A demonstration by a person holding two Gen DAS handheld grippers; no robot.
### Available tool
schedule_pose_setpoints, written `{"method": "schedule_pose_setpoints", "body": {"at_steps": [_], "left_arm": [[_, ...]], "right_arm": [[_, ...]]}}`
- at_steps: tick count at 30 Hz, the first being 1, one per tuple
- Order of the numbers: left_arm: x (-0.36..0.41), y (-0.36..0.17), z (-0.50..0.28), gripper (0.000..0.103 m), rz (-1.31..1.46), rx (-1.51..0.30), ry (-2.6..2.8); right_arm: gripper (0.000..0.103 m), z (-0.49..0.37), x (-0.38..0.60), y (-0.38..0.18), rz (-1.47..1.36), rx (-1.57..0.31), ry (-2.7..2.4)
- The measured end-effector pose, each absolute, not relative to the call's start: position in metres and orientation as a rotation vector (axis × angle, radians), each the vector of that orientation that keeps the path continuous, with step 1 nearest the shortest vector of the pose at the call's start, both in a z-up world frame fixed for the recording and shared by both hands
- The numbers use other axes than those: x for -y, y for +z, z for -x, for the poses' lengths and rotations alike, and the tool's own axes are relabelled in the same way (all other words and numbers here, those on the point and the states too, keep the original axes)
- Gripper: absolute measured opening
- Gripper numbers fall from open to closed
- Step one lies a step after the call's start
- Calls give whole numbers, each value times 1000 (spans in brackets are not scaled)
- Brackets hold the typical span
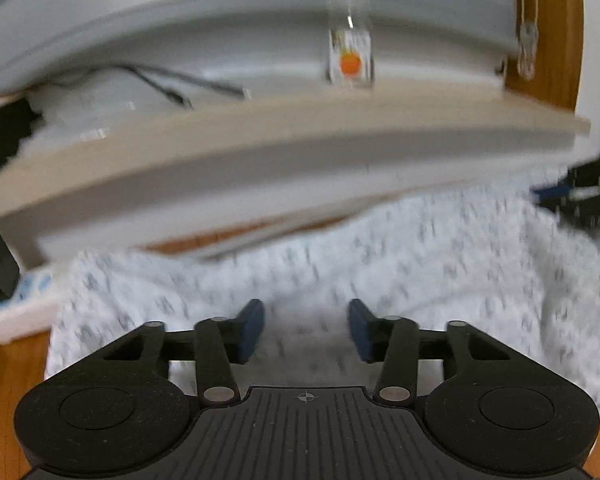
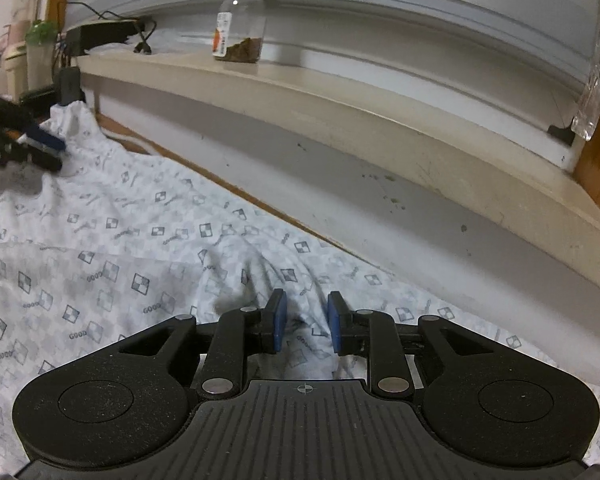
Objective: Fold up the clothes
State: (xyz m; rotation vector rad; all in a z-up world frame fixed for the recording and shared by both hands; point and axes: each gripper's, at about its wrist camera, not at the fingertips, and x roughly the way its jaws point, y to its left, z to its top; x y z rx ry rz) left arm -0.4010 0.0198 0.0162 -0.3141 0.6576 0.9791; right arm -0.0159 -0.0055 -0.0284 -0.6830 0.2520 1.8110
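A white garment (image 2: pixel 112 240) with a grey checker print lies spread on a wooden table below a window sill. My right gripper (image 2: pixel 306 326) sits low on the cloth near its far edge, its blue pads partly closed around a raised fold of fabric. My left gripper (image 1: pixel 306 330) is open above the same garment (image 1: pixel 400 264), nothing between its pads; that view is motion-blurred. The left gripper also shows in the right wrist view (image 2: pixel 40 144) at the far left, over the cloth.
A beige window sill (image 2: pixel 340 92) runs along the back with a clear jar (image 2: pixel 242 20) and a black cable and device (image 2: pixel 104 32) on it. A white box (image 1: pixel 16 312) sits at the table's left. Bare wooden table (image 1: pixel 4 380) shows beside the cloth.
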Motion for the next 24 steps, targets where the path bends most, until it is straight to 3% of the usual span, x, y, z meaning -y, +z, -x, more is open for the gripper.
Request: {"method": "schedule_pose_setpoints", "body": {"at_steps": [3, 14, 18, 20, 22, 24], "left_arm": [[-14, 14, 405, 36, 350, -672, 965], [38, 17, 431, 35, 376, -652, 916], [59, 29, 478, 36, 388, -562, 1008], [67, 32, 502, 41, 402, -529, 1060], [73, 30, 522, 41, 415, -517, 1105], [77, 27, 538, 41, 429, -508, 1140]], "right_arm": [[24, 16, 8, -29, 683, -255, 1813], [24, 18, 31, -28, 694, -251, 1871], [24, 18, 31, -28, 694, -249, 1871], [30, 18, 31, -26, 690, -254, 1868], [43, 23, 30, -19, 696, -237, 1857], [43, 28, 29, -12, 701, -220, 1847]]}}
